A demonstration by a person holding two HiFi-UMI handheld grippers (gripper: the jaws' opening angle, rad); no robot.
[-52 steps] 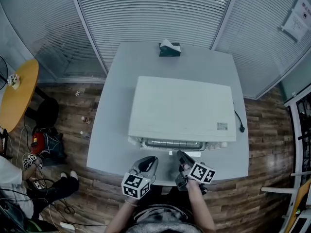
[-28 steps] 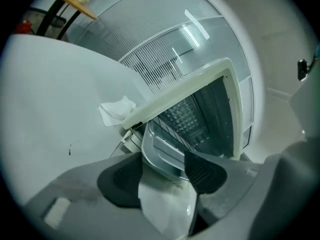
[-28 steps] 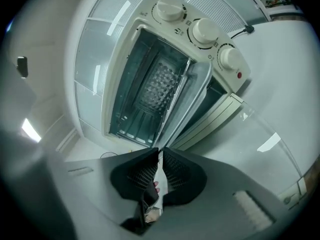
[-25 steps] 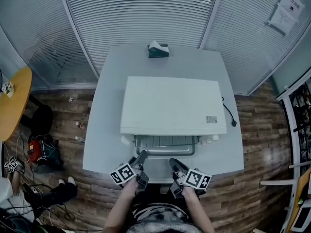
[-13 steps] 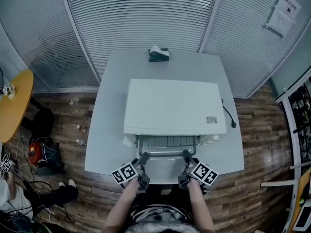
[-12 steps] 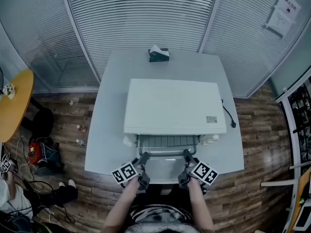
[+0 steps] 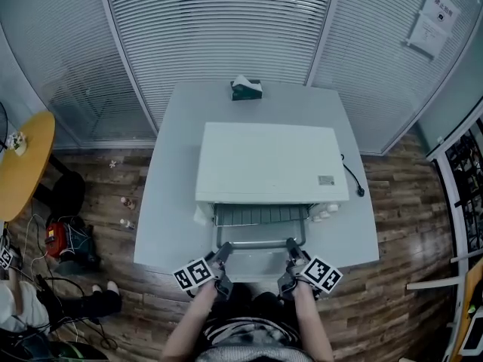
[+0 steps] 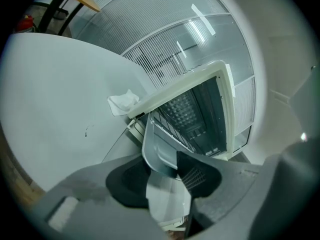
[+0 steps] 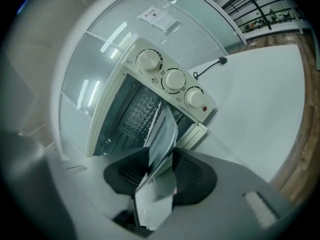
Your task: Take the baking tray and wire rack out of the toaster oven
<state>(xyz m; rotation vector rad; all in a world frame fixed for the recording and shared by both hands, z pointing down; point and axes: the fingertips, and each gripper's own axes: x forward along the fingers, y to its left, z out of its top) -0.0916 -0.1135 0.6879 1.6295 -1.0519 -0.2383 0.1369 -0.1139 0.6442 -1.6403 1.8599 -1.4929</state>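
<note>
Jaws of left gripper [image 7: 221,256] and right gripper [image 7: 290,249] (the right's just closing) clamp the front rim of the shallow grey metal baking tray [image 7: 257,262]. It is now drawn further from the white boxy toaster oven [image 7: 268,161], so extraction has begun. The silver wire rack [image 7: 260,215] remains inside.

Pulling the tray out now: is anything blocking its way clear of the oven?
Nothing visible does. The baking tray is partly out of the toaster oven, above its lowered door.
</note>
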